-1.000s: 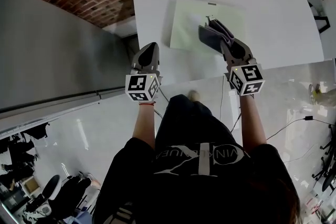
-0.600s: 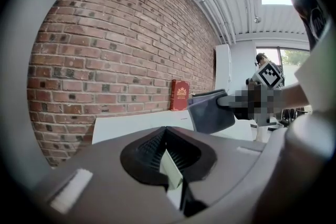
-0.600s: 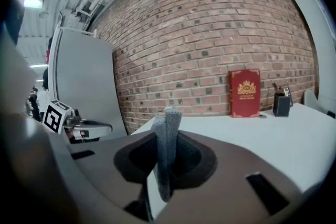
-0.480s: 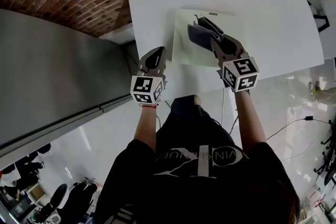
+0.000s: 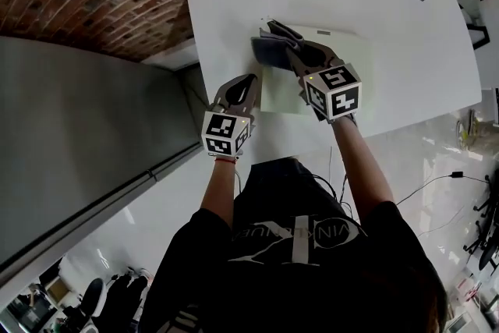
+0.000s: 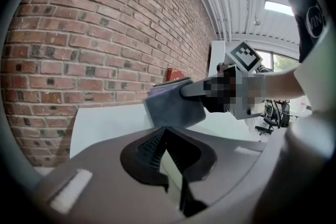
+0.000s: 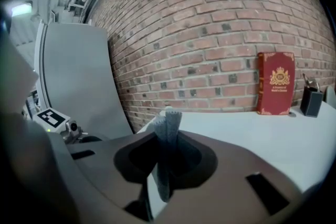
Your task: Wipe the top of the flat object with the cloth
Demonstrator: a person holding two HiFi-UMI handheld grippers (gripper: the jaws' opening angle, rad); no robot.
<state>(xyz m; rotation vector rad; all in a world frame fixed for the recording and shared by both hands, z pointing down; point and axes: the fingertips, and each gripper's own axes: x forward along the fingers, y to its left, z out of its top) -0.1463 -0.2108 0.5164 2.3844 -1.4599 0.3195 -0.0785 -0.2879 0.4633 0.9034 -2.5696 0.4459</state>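
Your right gripper is pinching the grey cloth at the far left corner of the pale flat mat, whose long axis runs toward the table's right edge. Your left gripper, jaws pressed together on nothing, sits just off the mat's left edge; cloth-to-mat contact is hidden.

My right gripper, upper centre of the frame, has its jaws pinched on the cloth; my left gripper, lower left of it, has its jaws together, empty.
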